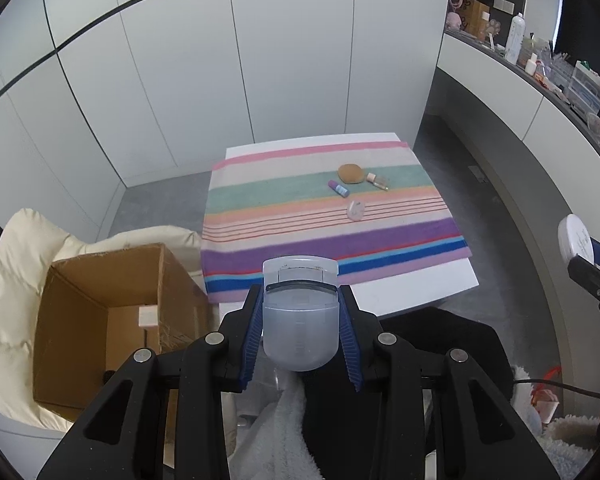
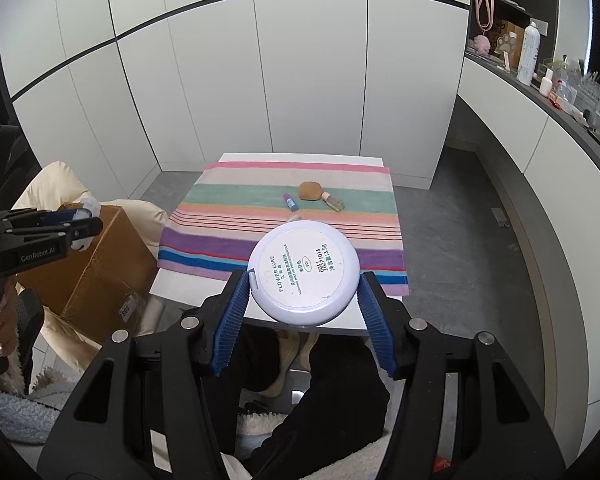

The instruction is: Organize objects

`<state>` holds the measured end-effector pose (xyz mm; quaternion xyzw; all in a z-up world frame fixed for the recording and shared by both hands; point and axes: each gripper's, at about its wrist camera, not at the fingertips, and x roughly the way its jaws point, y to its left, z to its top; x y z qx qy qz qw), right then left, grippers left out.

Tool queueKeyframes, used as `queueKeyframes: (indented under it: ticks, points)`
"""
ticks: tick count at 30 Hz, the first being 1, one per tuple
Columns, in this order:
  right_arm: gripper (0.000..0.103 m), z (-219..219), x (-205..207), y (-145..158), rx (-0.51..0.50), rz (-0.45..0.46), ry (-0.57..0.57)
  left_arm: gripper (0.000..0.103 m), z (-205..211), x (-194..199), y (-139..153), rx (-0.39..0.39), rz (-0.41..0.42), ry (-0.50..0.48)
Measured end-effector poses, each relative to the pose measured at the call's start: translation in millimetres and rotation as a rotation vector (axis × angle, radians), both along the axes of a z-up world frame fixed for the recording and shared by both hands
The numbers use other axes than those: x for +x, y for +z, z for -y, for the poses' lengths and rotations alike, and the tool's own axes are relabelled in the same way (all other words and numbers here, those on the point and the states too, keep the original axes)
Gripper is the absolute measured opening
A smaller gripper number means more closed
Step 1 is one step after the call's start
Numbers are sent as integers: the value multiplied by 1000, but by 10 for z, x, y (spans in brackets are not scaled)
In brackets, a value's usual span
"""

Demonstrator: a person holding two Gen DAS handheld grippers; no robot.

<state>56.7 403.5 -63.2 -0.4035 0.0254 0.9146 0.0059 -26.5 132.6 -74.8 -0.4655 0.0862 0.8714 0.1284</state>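
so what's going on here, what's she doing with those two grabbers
A person is tidying makeup off a striped towel. The left gripper holds a clear plastic eyelash curler, near an open cardboard box. The right gripper holds a round white powder compact. A brown sponge, purple tube and small bottle remain on the towel.

The cardboard box [image 1: 100, 312] stands open-topped on the cream cushion [image 1: 16, 280], just left of the table [image 1: 420, 284]. The near purple and blue stripes of the striped cloth [image 1: 260, 200] lie bare. A brown puff [image 1: 350, 173], a small tube [image 1: 338, 188], a small bottle [image 1: 377, 181] and a clear case [image 1: 355, 210] cluster on its far right.
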Motion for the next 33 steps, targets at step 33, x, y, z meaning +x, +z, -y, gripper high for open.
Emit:
queueKeyframes:
  ticks: [33]
  points:
    - [58,2248,-544,-170,0,68,558,36,2298,563,-149,81,21,476]
